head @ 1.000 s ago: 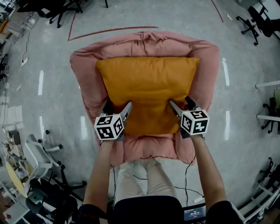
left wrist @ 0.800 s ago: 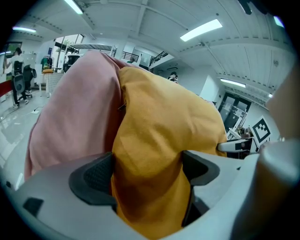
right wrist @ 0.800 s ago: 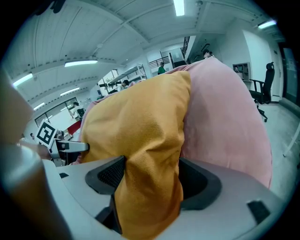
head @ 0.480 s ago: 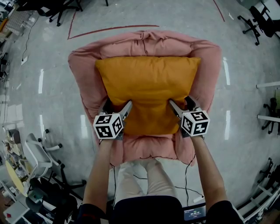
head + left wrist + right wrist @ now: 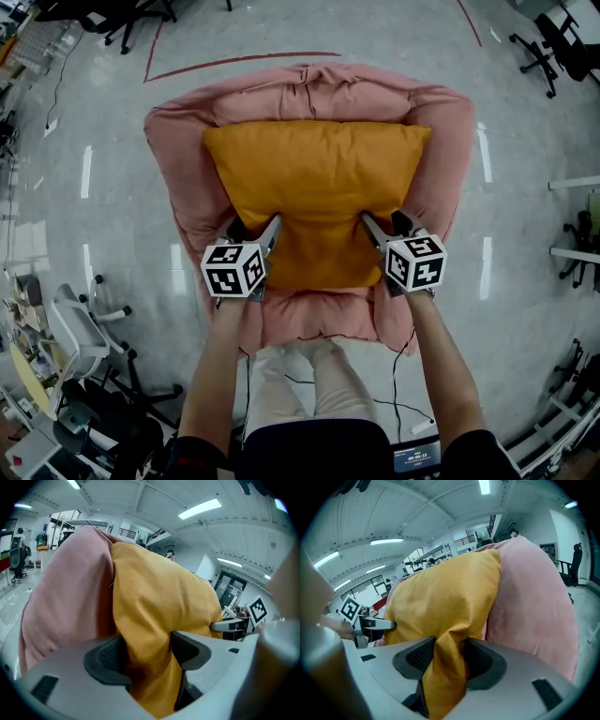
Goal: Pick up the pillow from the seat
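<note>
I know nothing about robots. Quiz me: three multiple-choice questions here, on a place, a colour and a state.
1. Where is the pillow? A floor; B pink seat; C desk.
2. Pillow's colour? A orange; B blue; C green.
3. What is between the left tongs, and between the right tongs? A nothing; B a cable; C pillow fabric.
Answers: 1 B, it lies on the seat's cushions. 2 A, orange in every view. 3 C, both tongs are closing, with fabric bunched between them.
</note>
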Demonstrator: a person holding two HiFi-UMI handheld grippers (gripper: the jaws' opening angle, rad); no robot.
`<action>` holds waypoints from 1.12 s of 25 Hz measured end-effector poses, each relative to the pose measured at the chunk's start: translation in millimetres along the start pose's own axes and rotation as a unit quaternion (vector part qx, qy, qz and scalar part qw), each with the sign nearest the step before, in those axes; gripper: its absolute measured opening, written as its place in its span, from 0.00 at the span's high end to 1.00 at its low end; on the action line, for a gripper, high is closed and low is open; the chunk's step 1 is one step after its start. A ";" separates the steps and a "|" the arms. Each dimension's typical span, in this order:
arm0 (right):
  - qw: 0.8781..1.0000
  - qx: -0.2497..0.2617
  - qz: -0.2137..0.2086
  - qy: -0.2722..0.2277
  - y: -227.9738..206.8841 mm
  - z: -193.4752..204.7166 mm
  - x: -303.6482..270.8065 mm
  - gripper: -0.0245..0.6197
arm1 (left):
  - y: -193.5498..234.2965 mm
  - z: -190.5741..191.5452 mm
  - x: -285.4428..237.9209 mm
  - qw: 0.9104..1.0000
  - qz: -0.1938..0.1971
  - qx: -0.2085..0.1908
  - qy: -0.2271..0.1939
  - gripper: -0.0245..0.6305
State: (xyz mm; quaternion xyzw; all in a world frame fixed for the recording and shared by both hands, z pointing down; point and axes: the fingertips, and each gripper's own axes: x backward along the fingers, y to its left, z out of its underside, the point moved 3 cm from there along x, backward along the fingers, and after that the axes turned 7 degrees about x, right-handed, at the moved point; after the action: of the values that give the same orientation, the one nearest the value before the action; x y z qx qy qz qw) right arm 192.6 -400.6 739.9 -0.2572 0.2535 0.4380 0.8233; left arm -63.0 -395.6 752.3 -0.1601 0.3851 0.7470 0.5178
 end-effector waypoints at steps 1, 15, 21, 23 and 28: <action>1.000 0.002 -0.001 0.006 1.5 0.8 -0.7 0.64 | -1.3 1.1 0.0 1.000 -0.002 -0.003 0.004 0.51; 1.000 -0.017 -0.021 -0.004 3.6 3.0 -4.0 0.82 | -11.9 5.0 1.2 1.000 -0.012 0.014 0.003 0.67; 0.999 -0.022 -0.025 -0.008 1.3 5.6 -4.3 0.82 | -14.3 7.9 1.7 1.000 -0.008 0.018 0.007 0.67; 0.999 -0.023 -0.025 -0.006 2.0 5.4 -5.0 0.82 | -13.5 7.9 2.1 1.000 -0.007 0.020 0.009 0.67; 0.999 -0.024 -0.021 -0.005 1.7 5.6 -3.6 0.82 | -14.7 8.1 4.3 1.000 -0.001 0.026 0.003 0.67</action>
State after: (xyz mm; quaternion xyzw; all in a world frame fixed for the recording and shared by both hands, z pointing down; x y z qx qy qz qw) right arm 190.5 -398.3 746.0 -0.2799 0.2333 0.4280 0.8271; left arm -50.2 -384.4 748.9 -0.1491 0.4053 0.7361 0.5213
